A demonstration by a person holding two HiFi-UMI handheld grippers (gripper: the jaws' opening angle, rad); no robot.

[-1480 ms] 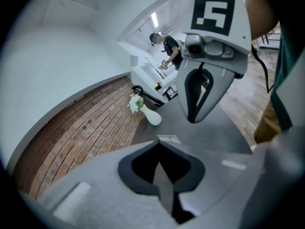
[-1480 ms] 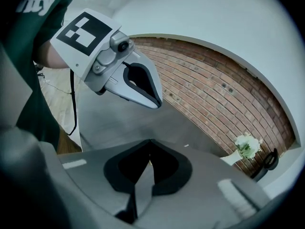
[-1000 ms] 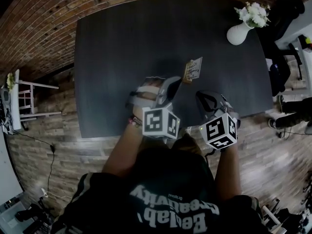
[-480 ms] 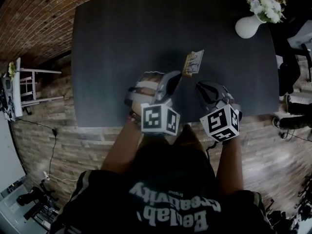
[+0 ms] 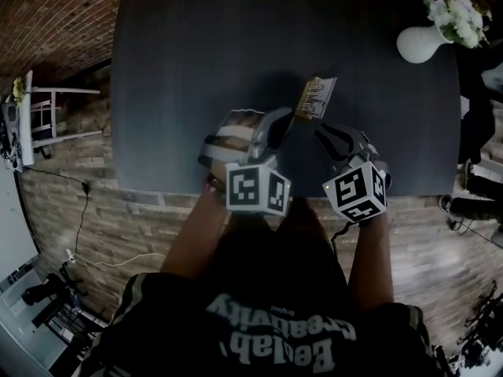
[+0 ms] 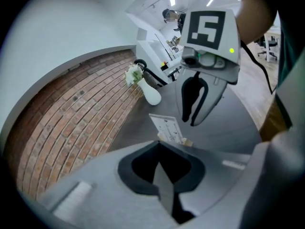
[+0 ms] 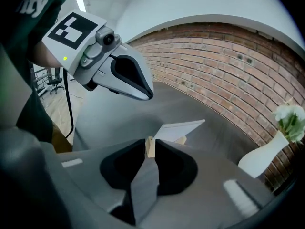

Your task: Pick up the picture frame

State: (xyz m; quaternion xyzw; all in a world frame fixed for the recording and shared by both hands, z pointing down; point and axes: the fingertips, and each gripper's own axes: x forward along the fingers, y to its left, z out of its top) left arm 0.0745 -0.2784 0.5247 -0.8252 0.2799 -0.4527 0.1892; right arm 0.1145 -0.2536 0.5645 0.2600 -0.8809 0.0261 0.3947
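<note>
The picture frame (image 5: pixel 314 98) stands upright on the dark table (image 5: pixel 196 53), a pale printed sheet in light wood. My left gripper (image 5: pixel 284 120) is just left of its lower corner, jaws shut and empty. In the left gripper view the frame (image 6: pixel 167 127) stands right beyond the shut gripper (image 6: pixel 160 152). My right gripper (image 5: pixel 321 130) is a little in front of the frame, also shut. In the right gripper view the frame (image 7: pixel 177 128) shows edge-on, and its wooden foot sits just past the gripper (image 7: pixel 147 157); contact cannot be told.
A white vase (image 5: pixel 420 44) with white flowers (image 5: pixel 460 10) stands at the table's far right corner. A brick wall (image 7: pixel 228 56) runs behind the table. A white rack (image 5: pixel 47 124) stands on the floor to the left. The table's near edge lies under my hands.
Both grippers have edged forward toward the frame, and the head view has shifted. The frame stands where it was, and both grippers stay shut.
</note>
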